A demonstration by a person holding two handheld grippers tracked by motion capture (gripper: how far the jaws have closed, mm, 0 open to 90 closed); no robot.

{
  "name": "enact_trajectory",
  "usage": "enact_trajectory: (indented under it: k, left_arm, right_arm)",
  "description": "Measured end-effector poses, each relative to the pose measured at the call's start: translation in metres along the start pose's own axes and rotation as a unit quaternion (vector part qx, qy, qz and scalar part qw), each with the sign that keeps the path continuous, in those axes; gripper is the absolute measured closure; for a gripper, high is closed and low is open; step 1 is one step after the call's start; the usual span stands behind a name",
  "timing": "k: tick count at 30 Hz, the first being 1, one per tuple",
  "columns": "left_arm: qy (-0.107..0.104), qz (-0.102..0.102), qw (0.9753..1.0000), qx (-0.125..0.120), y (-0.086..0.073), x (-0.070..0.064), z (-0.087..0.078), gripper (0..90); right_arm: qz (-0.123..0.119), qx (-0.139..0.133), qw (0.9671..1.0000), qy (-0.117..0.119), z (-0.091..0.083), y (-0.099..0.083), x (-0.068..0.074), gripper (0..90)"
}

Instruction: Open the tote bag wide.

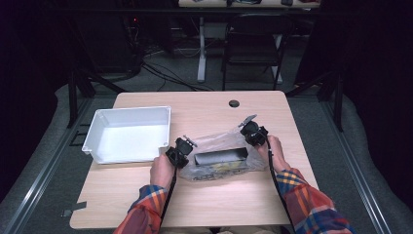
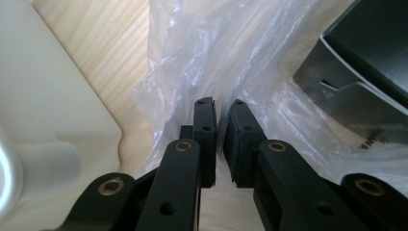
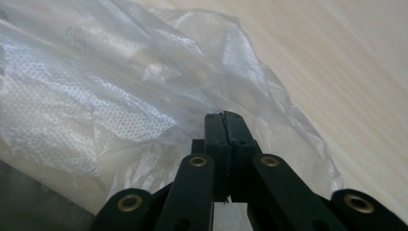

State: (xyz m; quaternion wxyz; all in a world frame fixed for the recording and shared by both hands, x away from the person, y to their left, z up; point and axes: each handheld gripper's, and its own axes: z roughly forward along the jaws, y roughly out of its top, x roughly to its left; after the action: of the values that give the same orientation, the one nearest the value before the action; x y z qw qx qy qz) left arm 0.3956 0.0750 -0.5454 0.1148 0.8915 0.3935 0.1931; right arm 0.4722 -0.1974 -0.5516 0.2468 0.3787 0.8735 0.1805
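A lab or recording workroom. Beyond the grippers' wooden table (image 1: pixel 204 204) stand a folding chair (image 1: pixel 253 46), floor cables (image 1: pixel 165 73) and dark curtains (image 1: pixel 380 73).

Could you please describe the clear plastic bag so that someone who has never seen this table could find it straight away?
On the wooden table, look right of the white bin, at the near middle. The bag lies there, pinched at its ends by the left hand-held gripper and right hand-held gripper. It is the one crinkled, see-through thing, with a dark grey box inside.
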Motion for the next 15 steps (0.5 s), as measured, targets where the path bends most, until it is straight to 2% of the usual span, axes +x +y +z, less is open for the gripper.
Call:
enact_trajectory:
  k: [1, 3, 5, 6, 9, 10, 11, 13, 15]
  left_arm:
    - [-0.003, 0.002, 1.0, 0.003, -0.001, 0.001, -0.001, 83.1]
    - [-0.018, -0.001, 0.9998, -0.005, -0.004, 0.002, -0.003, 79.2]
    - [-0.022, 0.006, 0.9997, -0.012, -0.005, 0.004, -0.008, 70.5]
    - [-0.027, 0.002, 0.9995, -0.018, -0.005, 0.005, -0.012, 66.7]
    - [-0.031, 0.003, 0.9989, -0.036, -0.003, 0.009, -0.023, 56.0]
    - [-0.032, 0.005, 0.9984, -0.046, -0.002, 0.01, -0.026, 53.2]
    - [-0.037, 0.005, 0.9978, -0.054, -0.001, 0.01, -0.03, 51.6]
    - [-0.033, 0.013, 0.9975, -0.061, 0.001, 0.009, -0.035, 46.7]
    - [-0.037, 0.019, 0.997, -0.065, 0.003, 0.008, -0.039, 42.2]
  right_arm:
    - [-0.001, 0.007, 1.0, 0.005, 0.0, 0.0, -0.001, 87.8]
    - [0.016, 0.008, 0.9994, 0.031, 0.001, -0.002, -0.002, 77.0]
    - [0.022, 0.011, 0.9985, 0.049, -0.005, -0.005, -0.007, 69.0]
    - [0.033, 0.0, 0.9979, 0.055, -0.011, -0.007, -0.009, 61.8]
    - [0.046, -0.031, 0.996, 0.07, -0.027, -0.01, -0.013, 51.5]
    - [0.044, -0.036, 0.9958, 0.072, -0.033, -0.011, -0.014, 47.3]
    - [0.041, -0.042, 0.9953, 0.077, -0.039, -0.011, -0.014, 45.8]
    - [0.04, -0.053, 0.9945, 0.081, -0.05, -0.012, -0.015, 40.9]
    - [0.04, -0.063, 0.9937, 0.083, -0.06, -0.014, -0.016, 38.3]
